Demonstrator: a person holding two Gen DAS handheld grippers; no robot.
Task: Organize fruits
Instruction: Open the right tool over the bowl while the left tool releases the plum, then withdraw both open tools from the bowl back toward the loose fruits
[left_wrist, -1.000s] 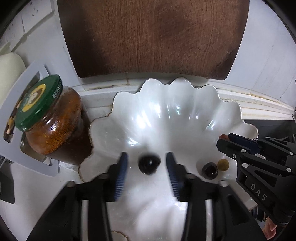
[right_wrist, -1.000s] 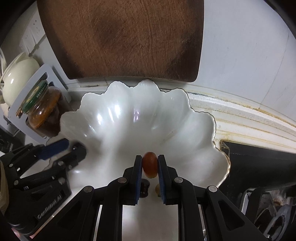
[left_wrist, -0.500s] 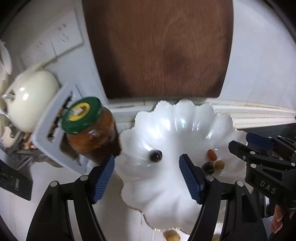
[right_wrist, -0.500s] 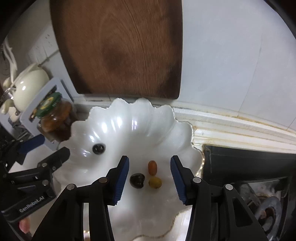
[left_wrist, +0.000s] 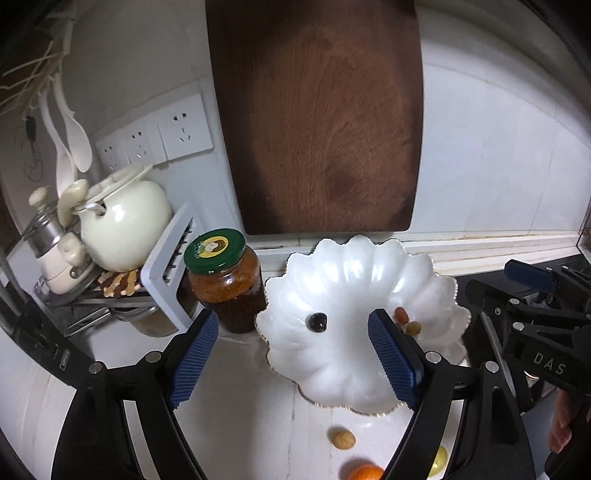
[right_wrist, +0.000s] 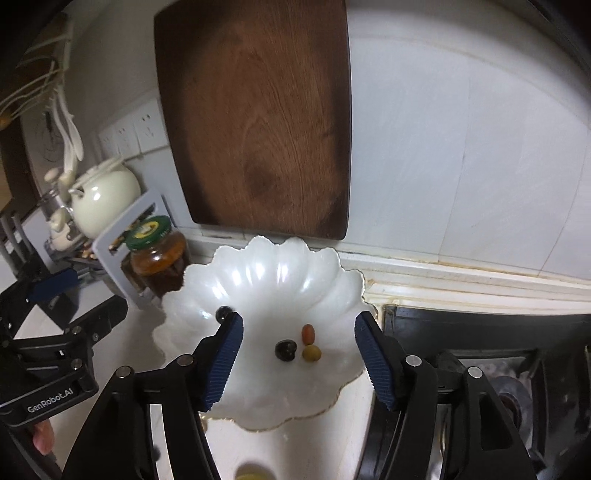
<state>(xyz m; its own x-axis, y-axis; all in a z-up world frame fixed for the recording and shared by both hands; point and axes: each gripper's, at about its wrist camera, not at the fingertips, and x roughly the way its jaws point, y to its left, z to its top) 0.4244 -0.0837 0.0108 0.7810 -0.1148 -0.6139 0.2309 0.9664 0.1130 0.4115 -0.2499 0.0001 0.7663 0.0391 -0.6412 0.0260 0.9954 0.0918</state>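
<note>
Right wrist: both grippers (right_wrist: 297, 356) gape empty above dish (right_wrist: 258, 280); four fruits inside (three clustered at 5 o'clock), loose fruit (left_wrist: 343, 439) likely next.

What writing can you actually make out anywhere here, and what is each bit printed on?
"DAS": white letters on the black body of the right tongs, seen from the left wrist view; whether more letters follow is hidden.
"GenRobot.AI": white letters on the black body of the left tongs, seen from the right wrist view.
Green jar lid: a yellow picture label with tiny print, too small to read.
Black strip at far left: white print, too blurred to read.
</note>
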